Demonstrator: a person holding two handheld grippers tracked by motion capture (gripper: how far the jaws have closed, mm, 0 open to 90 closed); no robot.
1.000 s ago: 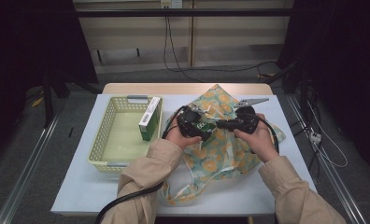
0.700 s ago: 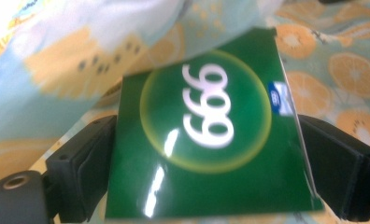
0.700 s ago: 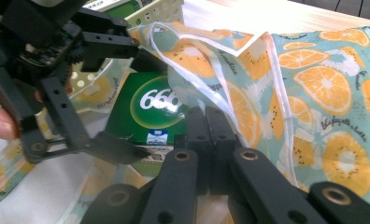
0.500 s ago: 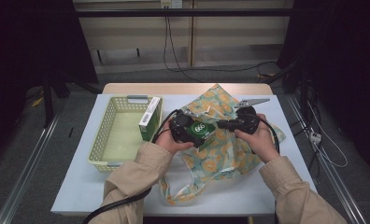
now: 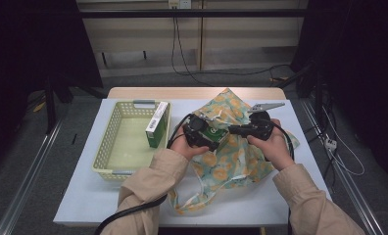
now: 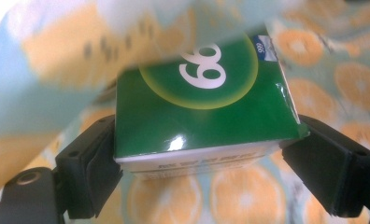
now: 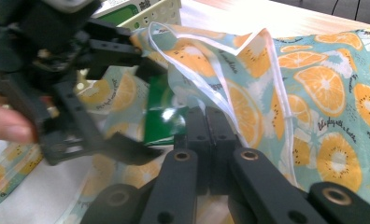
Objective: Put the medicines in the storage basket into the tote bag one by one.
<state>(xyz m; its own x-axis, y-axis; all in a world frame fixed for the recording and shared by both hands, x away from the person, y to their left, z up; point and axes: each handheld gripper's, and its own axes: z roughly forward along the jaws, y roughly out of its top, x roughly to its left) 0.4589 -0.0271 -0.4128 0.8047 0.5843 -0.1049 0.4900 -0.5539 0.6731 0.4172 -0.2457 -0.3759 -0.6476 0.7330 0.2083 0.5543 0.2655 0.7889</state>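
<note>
A green box (image 6: 197, 107) with a white "66" sits between the pads of my left gripper (image 6: 204, 158), which press on its two sides; the jaws have just been closing on it. In the high view the left gripper (image 5: 209, 136) holds the green box (image 5: 214, 134) at the mouth of the orange-slice patterned cloth bag (image 5: 241, 156). My right gripper (image 7: 206, 135) is shut on the bag's white-trimmed edge (image 7: 272, 79) and holds it lifted. The right gripper view also takes in the left gripper (image 7: 80, 93) and the green box (image 7: 162, 116) under the raised cloth.
A pale yellow basket (image 5: 133, 104) stands left of the bag on the white table (image 5: 84, 196). A second green-and-white box (image 5: 156, 131) leans against the basket's right wall. Cables trail from both grippers toward the person.
The left hand has shifted slightly with the green box, whose green face now shows at the bag's mouth. The right hand and the bag's lifted edge have stayed put.
</note>
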